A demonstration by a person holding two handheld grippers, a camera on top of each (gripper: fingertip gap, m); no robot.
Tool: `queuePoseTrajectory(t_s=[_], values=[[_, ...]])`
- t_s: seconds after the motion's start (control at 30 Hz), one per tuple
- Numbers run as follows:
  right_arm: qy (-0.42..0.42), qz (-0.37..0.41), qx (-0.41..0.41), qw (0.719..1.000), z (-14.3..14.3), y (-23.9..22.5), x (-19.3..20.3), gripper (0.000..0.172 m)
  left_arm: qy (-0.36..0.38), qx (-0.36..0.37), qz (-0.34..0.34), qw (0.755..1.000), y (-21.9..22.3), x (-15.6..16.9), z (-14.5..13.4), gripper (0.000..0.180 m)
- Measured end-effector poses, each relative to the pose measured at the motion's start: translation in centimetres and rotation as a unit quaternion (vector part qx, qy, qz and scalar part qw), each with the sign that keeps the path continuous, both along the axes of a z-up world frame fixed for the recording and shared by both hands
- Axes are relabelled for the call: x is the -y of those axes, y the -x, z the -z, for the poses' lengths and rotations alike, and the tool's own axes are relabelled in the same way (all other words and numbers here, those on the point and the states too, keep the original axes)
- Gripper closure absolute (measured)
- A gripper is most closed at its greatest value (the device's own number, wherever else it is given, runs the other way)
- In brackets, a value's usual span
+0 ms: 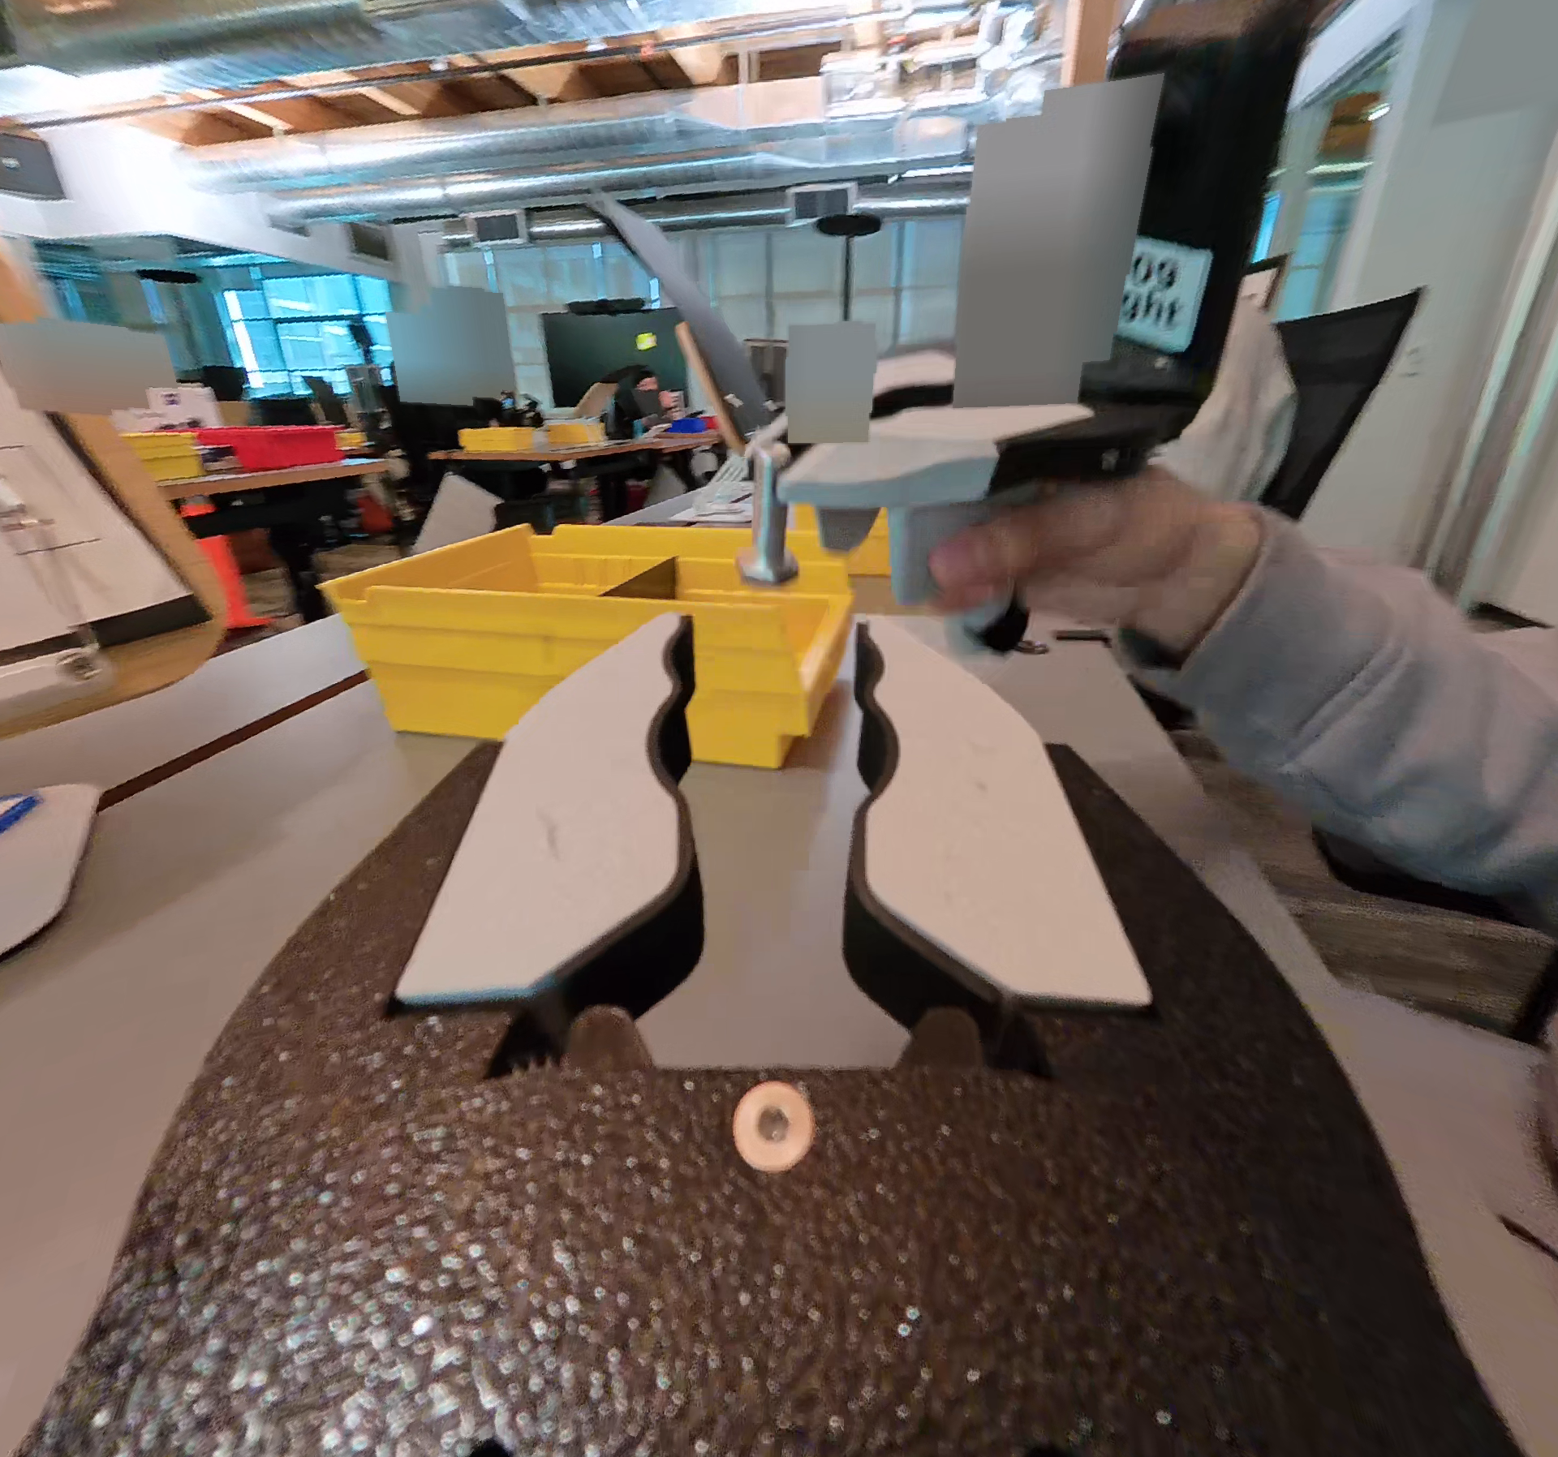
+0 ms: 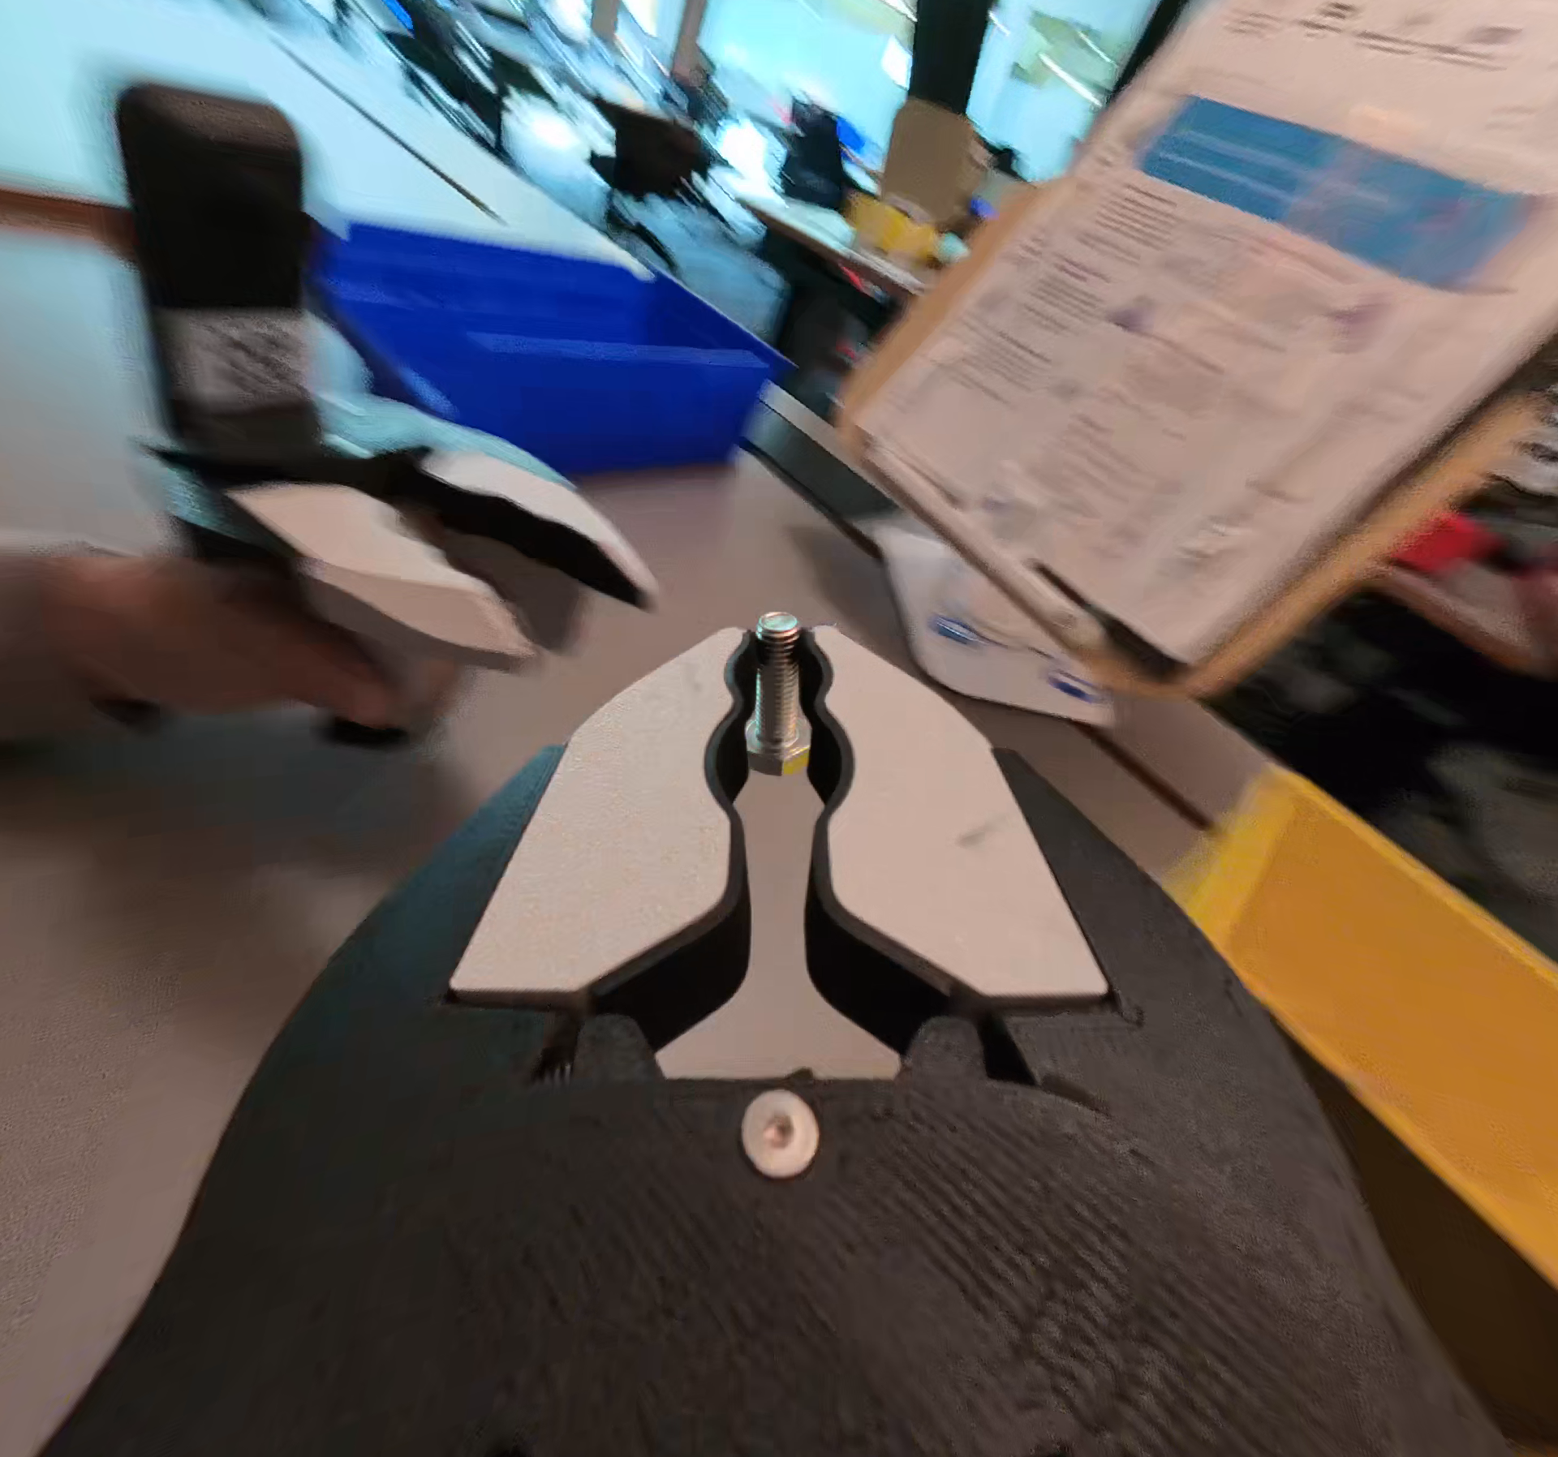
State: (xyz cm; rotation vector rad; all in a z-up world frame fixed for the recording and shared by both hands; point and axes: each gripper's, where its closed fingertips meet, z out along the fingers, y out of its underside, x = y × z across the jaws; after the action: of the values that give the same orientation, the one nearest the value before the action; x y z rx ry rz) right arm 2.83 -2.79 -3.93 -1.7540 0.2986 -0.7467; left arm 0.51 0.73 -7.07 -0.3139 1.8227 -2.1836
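My right gripper [image 2: 779,645] is shut on a silver hex-head bolt [image 2: 776,700]; the fingertips press on its threaded shank and the head lies between the fingers. The left wrist view shows that gripper [image 1: 788,460] in a hand at upper right, with the bolt [image 1: 767,523] hanging head-down over the yellow bin [image 1: 590,641]. My left gripper [image 1: 774,641] is open with nothing between its fingers, low over the grey table [image 1: 253,869], pointing at the bin. It also shows blurred at the left of the right wrist view [image 2: 582,616], with its fingers apart.
A blue bin [image 2: 548,354] stands on the table beyond the left gripper. A tilted board with printed sheets [image 2: 1222,338] hangs at the right above a white box [image 2: 995,649]. The yellow bin's edge [image 2: 1366,961] runs along the lower right. Desks and bins fill the background. One gripper's finger ends stand about 6 centimeters off the other's.
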Motion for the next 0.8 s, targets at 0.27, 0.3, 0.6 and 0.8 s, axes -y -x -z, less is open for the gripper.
queuePoseTrajectory(t_s=[0.27,0.3,0.6,0.8], values=[[0.343,0.241,-0.007,0.908,1.1,-17.4,15.5,0.162,0.009,-0.063,-0.008,0.998,-1.2,-0.6,0.8,0.148],[0.371,0.24,-0.029,0.897,2.2,-19.2,16.5,0.162,0.013,-0.068,-0.008,0.998,-1.3,-0.7,0.8,0.148],[0.497,0.207,-0.139,0.831,9.8,-24.6,19.6,0.158,-0.014,-0.053,-0.032,0.998,-1.8,-1.3,1.1,0.146],[0.388,0.28,-0.116,0.87,7.0,-23.2,20.8,0.139,-0.018,-0.057,-0.036,0.998,-1.8,-1.5,1.2,0.146]])
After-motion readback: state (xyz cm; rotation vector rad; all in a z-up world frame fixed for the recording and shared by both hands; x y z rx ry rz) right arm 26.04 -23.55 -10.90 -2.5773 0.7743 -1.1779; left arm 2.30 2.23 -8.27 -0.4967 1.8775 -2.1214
